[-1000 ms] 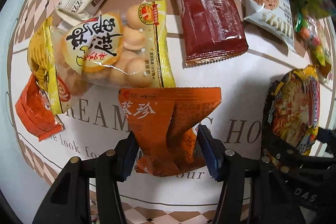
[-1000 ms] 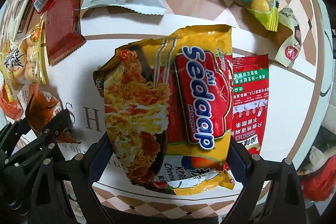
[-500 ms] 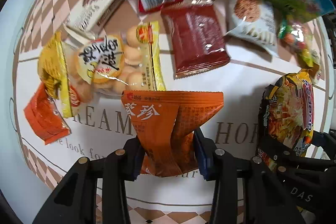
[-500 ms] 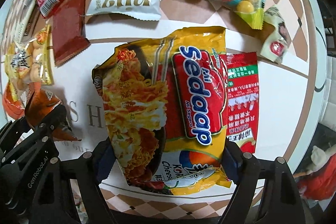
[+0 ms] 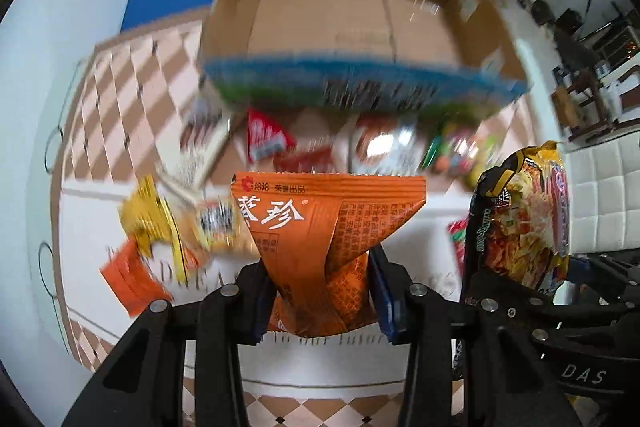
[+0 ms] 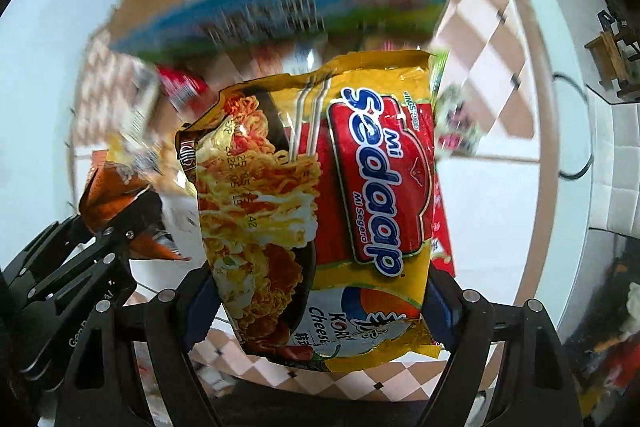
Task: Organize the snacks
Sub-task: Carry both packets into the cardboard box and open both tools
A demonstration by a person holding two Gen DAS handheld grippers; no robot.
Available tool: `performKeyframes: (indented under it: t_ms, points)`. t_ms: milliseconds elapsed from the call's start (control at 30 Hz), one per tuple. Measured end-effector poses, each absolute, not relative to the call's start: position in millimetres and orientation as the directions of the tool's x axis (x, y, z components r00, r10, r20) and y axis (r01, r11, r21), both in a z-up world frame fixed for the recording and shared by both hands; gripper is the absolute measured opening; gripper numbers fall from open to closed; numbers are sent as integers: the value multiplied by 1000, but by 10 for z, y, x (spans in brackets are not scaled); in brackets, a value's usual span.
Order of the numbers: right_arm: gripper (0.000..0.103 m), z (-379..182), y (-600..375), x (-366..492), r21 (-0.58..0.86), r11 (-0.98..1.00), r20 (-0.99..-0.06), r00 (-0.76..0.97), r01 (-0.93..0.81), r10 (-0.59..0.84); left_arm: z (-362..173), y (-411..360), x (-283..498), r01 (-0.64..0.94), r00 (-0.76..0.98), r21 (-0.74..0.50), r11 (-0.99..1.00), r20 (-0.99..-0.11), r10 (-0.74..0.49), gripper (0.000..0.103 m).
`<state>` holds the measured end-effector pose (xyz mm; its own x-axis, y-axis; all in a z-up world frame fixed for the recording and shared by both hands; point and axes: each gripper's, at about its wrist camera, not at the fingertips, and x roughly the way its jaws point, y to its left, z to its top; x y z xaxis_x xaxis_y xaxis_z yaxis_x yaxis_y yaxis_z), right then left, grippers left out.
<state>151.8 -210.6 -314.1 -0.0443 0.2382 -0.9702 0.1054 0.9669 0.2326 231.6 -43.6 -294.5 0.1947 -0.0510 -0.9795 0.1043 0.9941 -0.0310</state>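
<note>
While both claws are up in the air, the left gripper [image 5: 322,293] pinches the orange packet [image 5: 320,247] low down and the right gripper [image 6: 316,311] squeezes the noodle bag [image 6: 320,203]. Either floppy snack could slip out before reaching the open cardboard box [image 5: 352,11].

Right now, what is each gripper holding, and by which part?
Left gripper pinches the orange packet near its lower end; right gripper clamps the noodle pack's lower side edges.
</note>
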Motion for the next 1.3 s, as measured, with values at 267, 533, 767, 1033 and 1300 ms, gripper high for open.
performKeyframes:
  t_ms: [267,533,767,1033,1300]
  points:
    - [86,-2189,-2427,2190,341,929,-938,110,142,328,-2317,-521,3166,97,258,-83,992,-960,-106,38]
    - [86,-2129,-2394,3160,315,932,-944,166,181,287,-2449,-567,4174,71,195,-97,993,-975,-110,38]
    - [86,-2712,-2335,4064,259,944,-964,113,205,240,-2976,-573,4970,64,103,-79,995,-991,-86,39]
    - [86,-3418,-2233,4697,190,962,-982,18,194,190,-3402,-633,5419,81,40,-76,994,-996,-80,39]
    - [86,-3669,-2139,4867,157,970,-984,-55,187,170,-3628,-711,5512,98,-18,-87,991,-996,-86,39]
